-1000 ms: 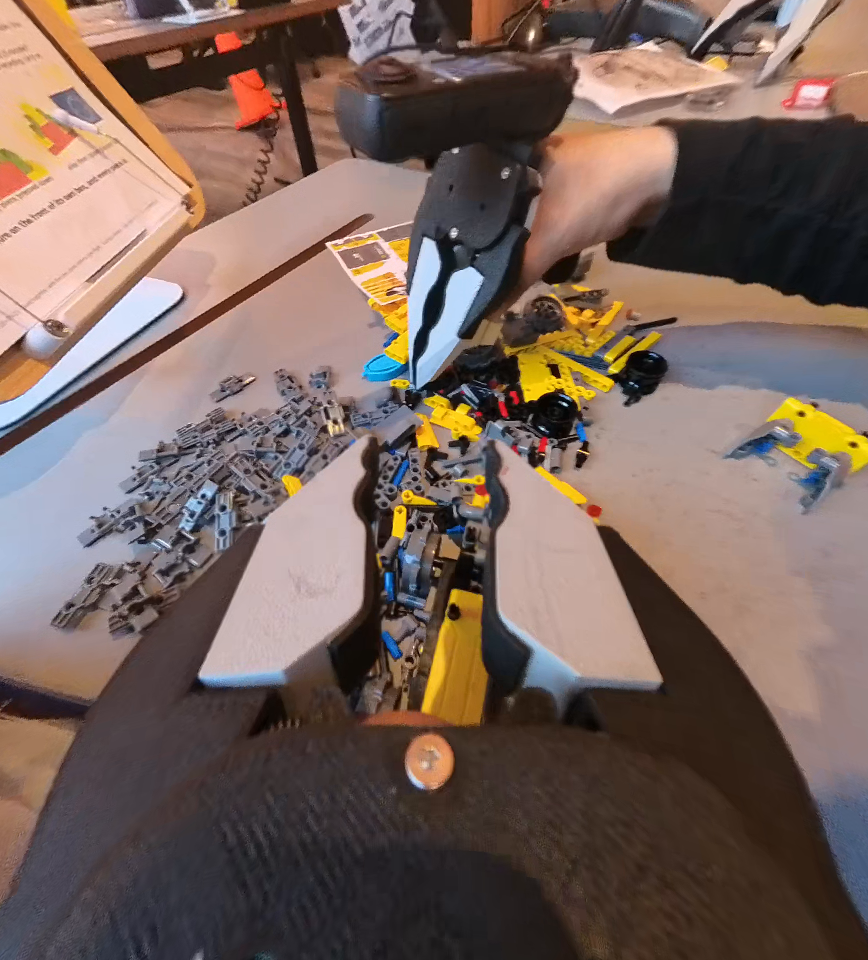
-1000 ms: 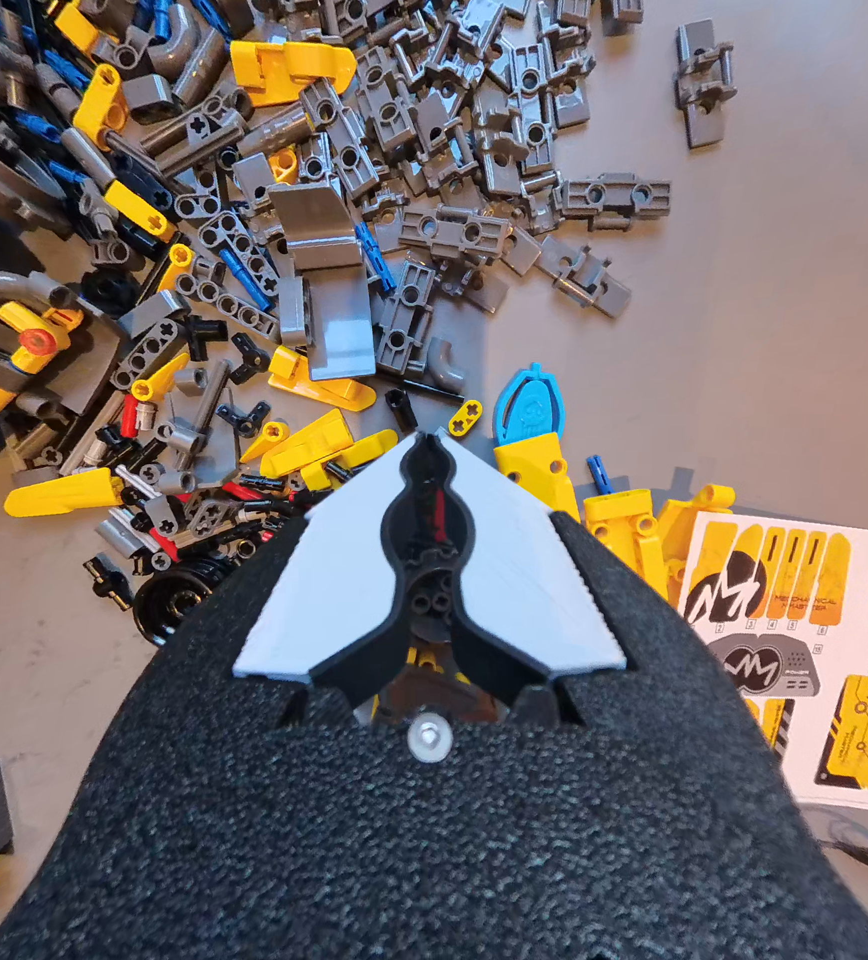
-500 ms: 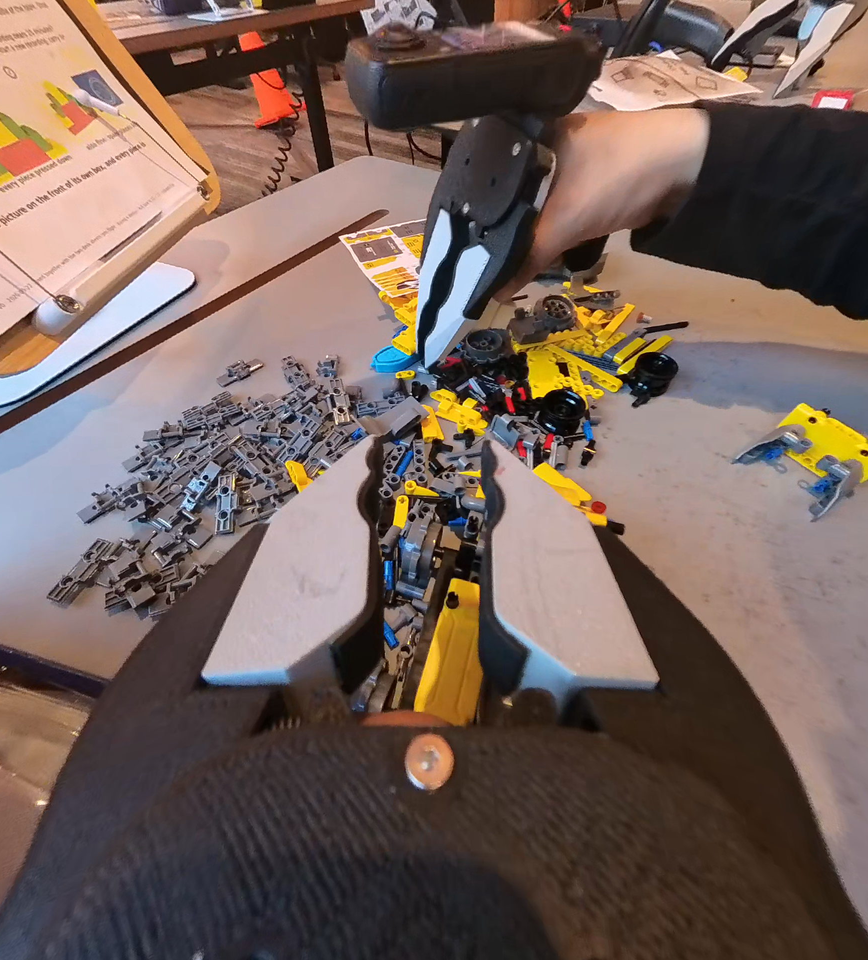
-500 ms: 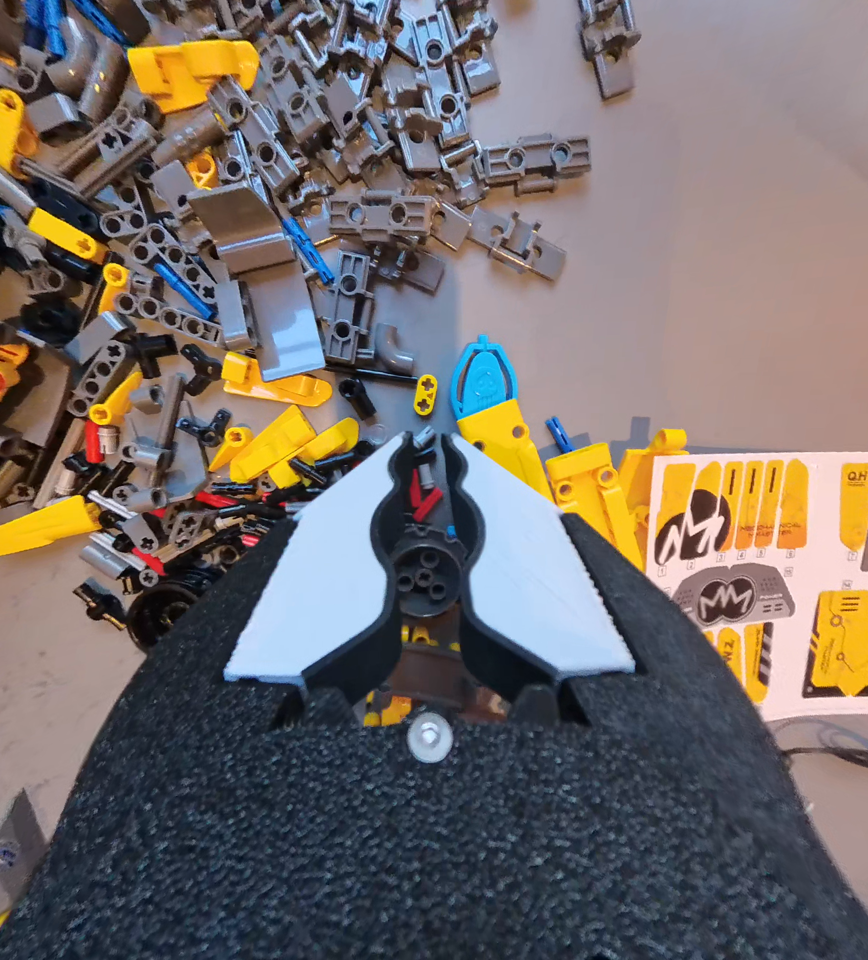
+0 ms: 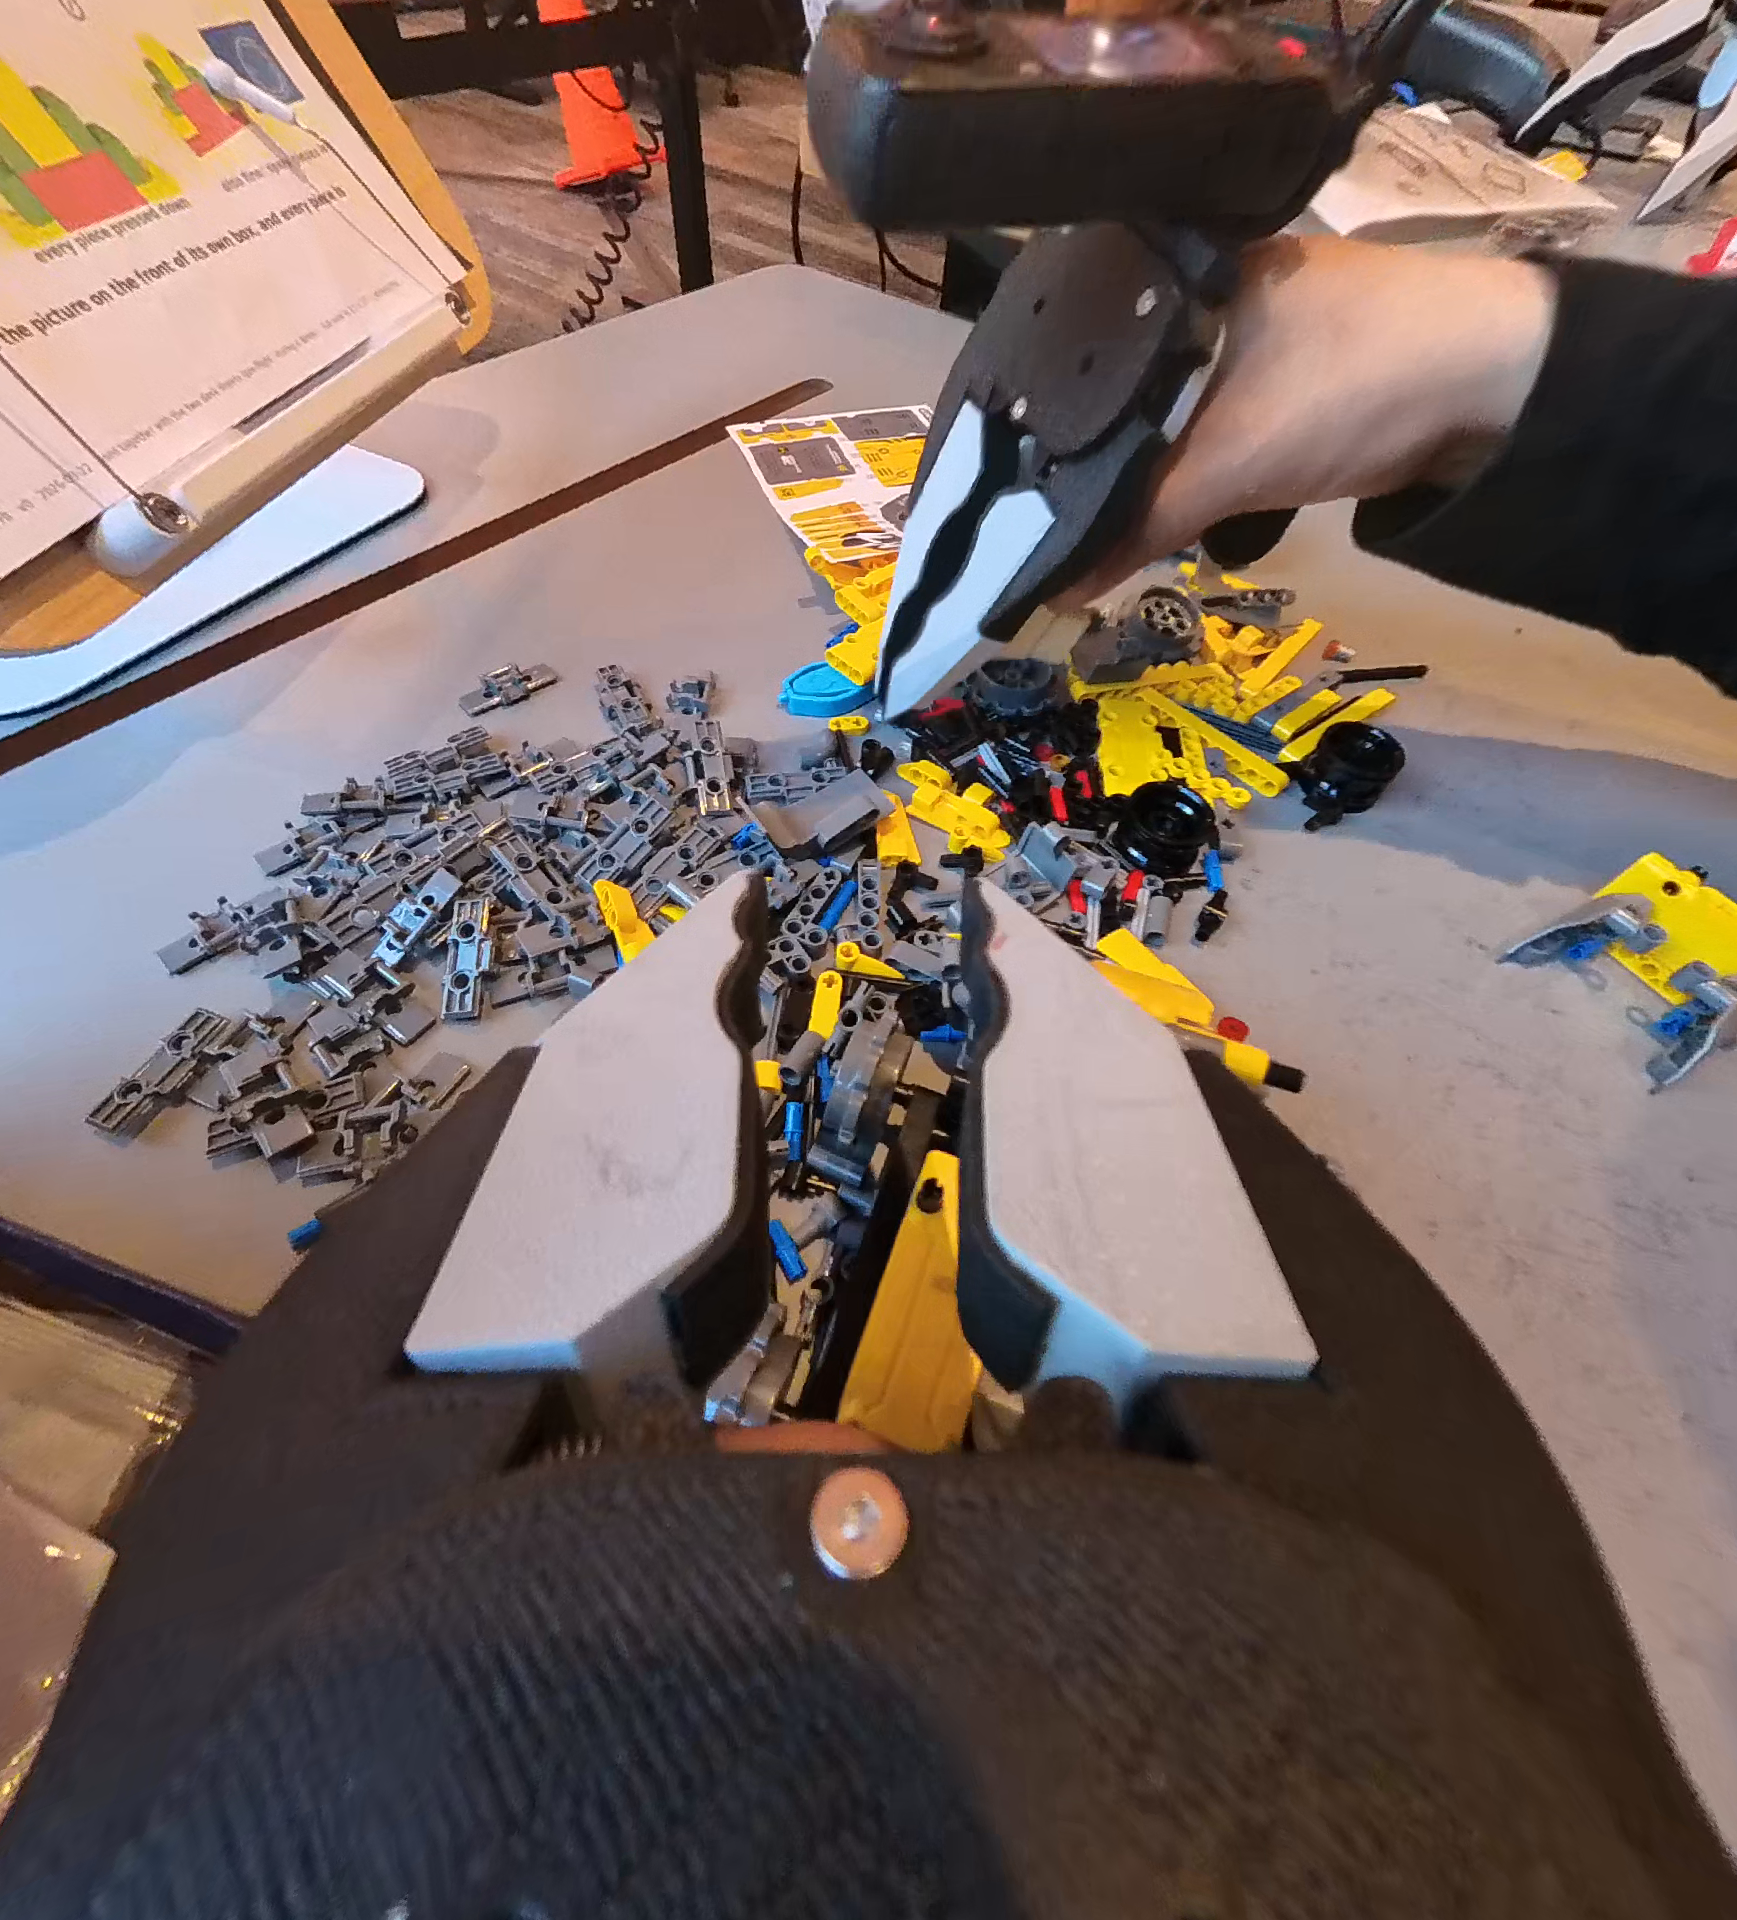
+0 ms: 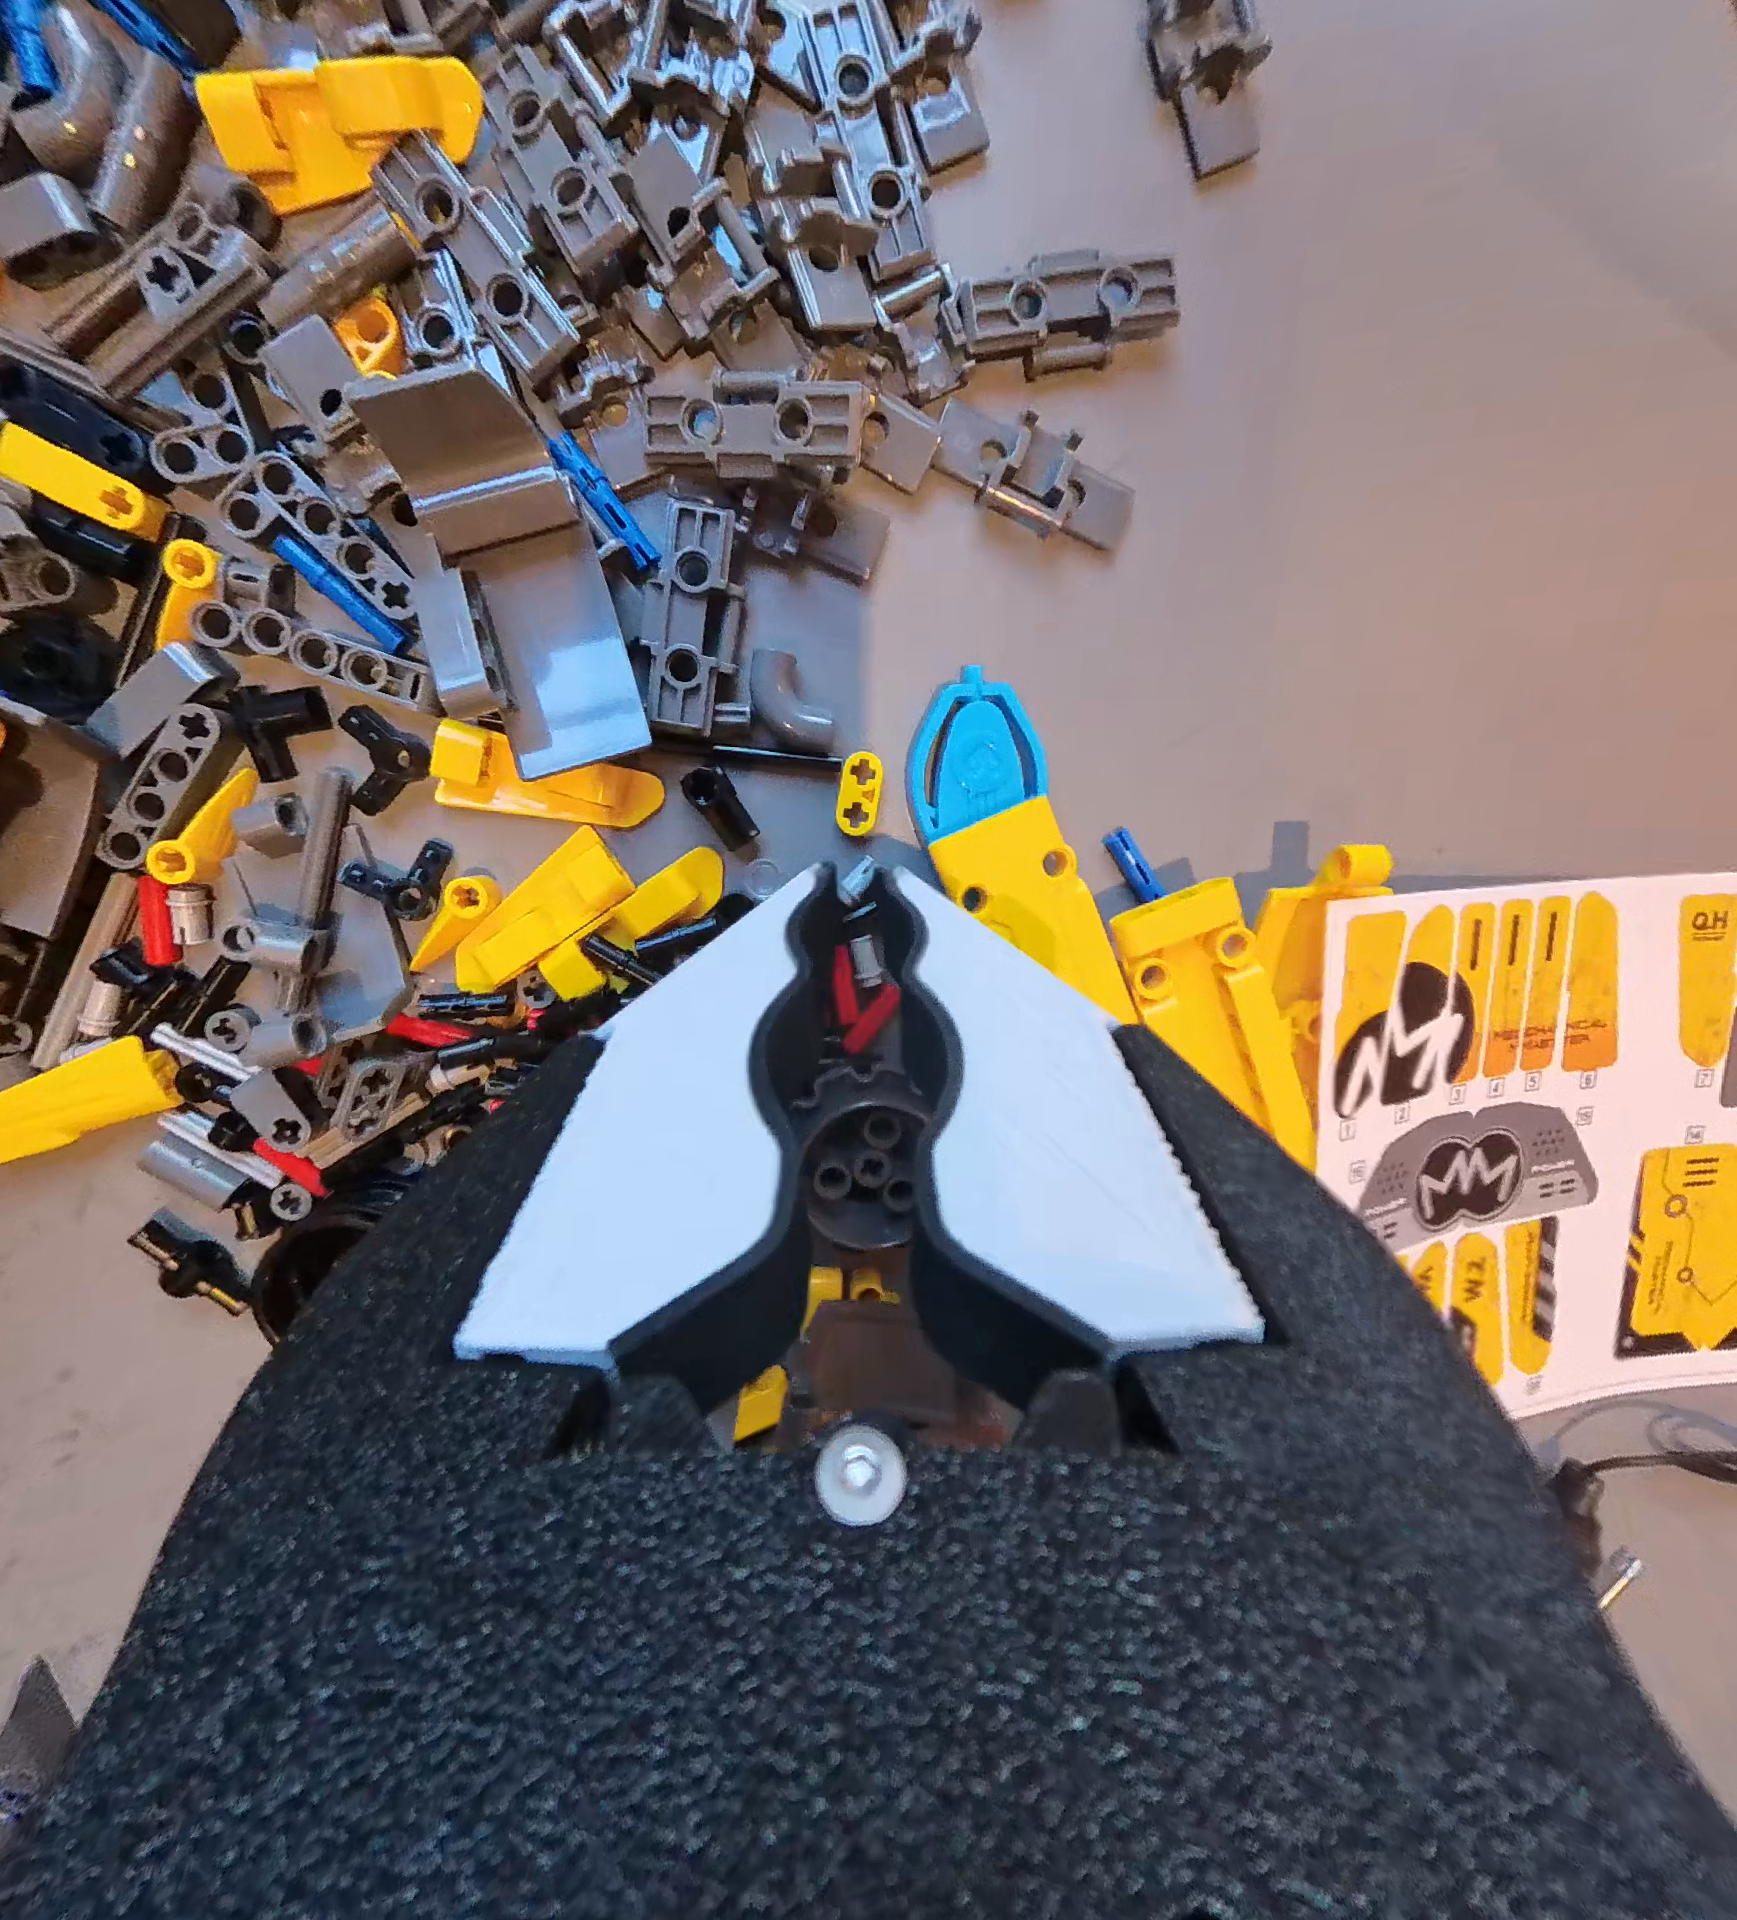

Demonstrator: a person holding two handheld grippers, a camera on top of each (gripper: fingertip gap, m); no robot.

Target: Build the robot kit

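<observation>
Grey counter [image 5: 1466, 1195] holds a big pile of bricks [image 5: 490, 914]. Left gripper [image 5: 859, 904] has its fingers apart above the pile, holding nothing. Right gripper [image 6: 856, 875] pinches a small grey pin [image 6: 856, 883] at its tips. Only the right view shows the whole sticker sheet [image 6: 1591, 1122]. Only the left view shows one book stand [image 5: 168, 343] and one hand [image 5: 1363, 416].

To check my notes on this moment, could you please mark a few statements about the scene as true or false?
1. The left hand-held gripper is open above the pile of building pieces. True.
2. The sticker sheet lies left of the blue-and-yellow tool. False: it lies to its right.
3. The right hand-held gripper is wide open. False: its tips nearly meet on a small grey pin.
4. A yellow assembly lies apart from the pile. True.
</observation>
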